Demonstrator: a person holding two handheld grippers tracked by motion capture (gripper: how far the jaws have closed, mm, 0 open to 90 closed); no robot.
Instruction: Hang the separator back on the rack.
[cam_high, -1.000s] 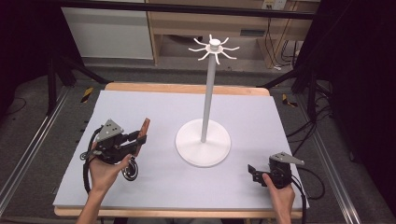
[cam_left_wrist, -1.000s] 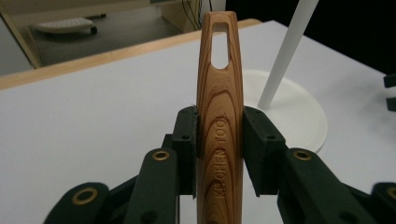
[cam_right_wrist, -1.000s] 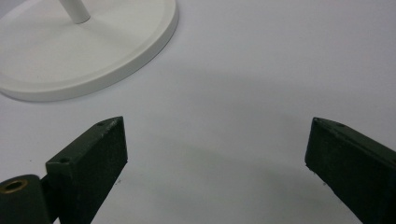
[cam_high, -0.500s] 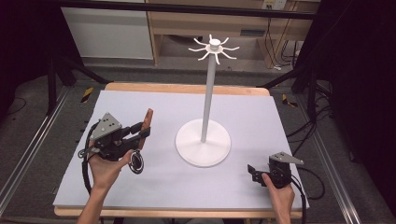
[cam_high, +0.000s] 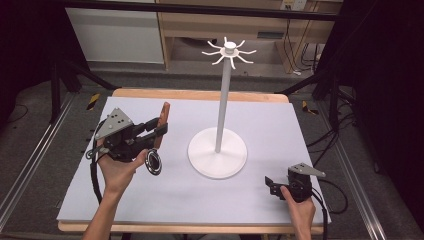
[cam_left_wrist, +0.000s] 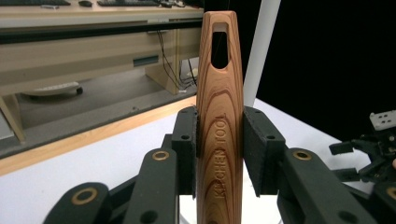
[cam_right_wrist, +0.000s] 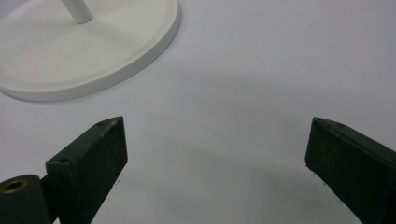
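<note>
Gripping one wooden kitchen tool (cam_left_wrist: 219, 116), the left gripper (cam_high: 159, 131) clamps its handle between both pads.

Its long axis runs along the jaws, hanging hole (cam_left_wrist: 219, 44) outermost, aimed toward one o'clock above the table (cam_high: 300, 120). One white hook stand (cam_high: 225, 100) rises at the gripper's three o'clock, its hooks (cam_high: 229, 51) higher up; I judge the left hand nearer. The right gripper (cam_high: 272, 184) rests with jaws spread wide, holding nothing, at the stand's five o'clock.

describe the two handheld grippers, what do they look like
Both the left gripper and the right gripper are black linkage frames with brass-coloured pivot rings, flat black rectangular pads and a grey three-cornered plate on top. A black cable trails from each. The forearms are bare, no sleeves.
</note>
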